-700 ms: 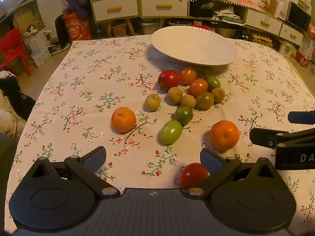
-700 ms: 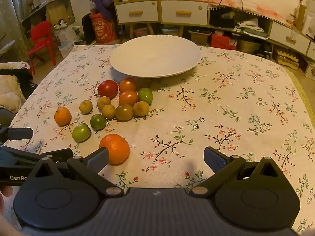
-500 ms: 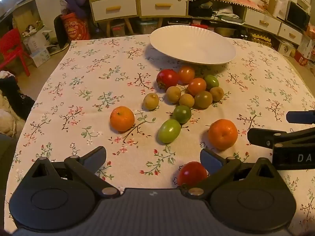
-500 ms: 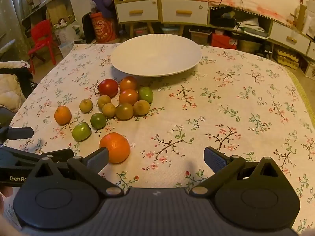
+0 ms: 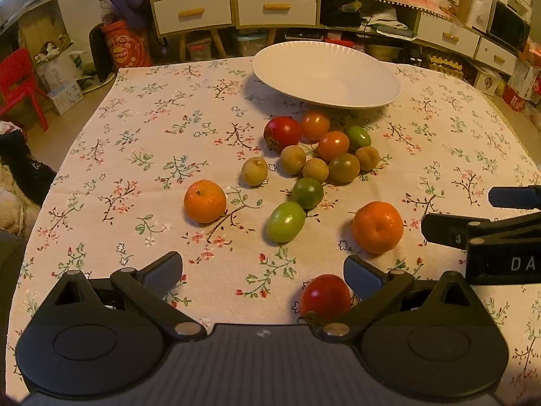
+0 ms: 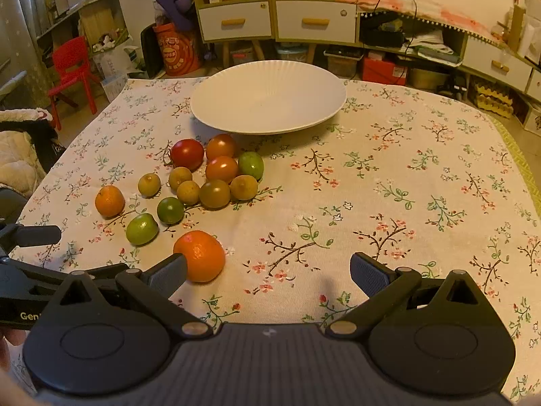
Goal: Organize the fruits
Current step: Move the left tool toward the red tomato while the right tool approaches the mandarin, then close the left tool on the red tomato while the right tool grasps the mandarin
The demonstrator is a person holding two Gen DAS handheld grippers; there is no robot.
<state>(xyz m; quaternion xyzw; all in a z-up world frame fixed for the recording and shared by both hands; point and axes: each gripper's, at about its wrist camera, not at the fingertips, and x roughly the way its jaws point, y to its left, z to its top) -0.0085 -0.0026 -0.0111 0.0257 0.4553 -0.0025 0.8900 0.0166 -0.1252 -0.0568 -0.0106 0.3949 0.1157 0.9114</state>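
My left claw (image 5: pixel 262 272) is spread wide, grasping nothing, a red tomato (image 5: pixel 325 296) lower centre just inside its right finger. My right claw (image 6: pixel 268 272) is likewise released, an orange (image 6: pixel 200 255) touching its left finger. The white plate (image 6: pixel 267 96) sits upper centre on the bench (image 6: pixel 405 186).

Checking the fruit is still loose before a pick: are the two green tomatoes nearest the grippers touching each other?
Cannot tell. In the left wrist view the lighter green tomato overlaps the darker green tomato; the right wrist view hints at a sliver of cloth between them.
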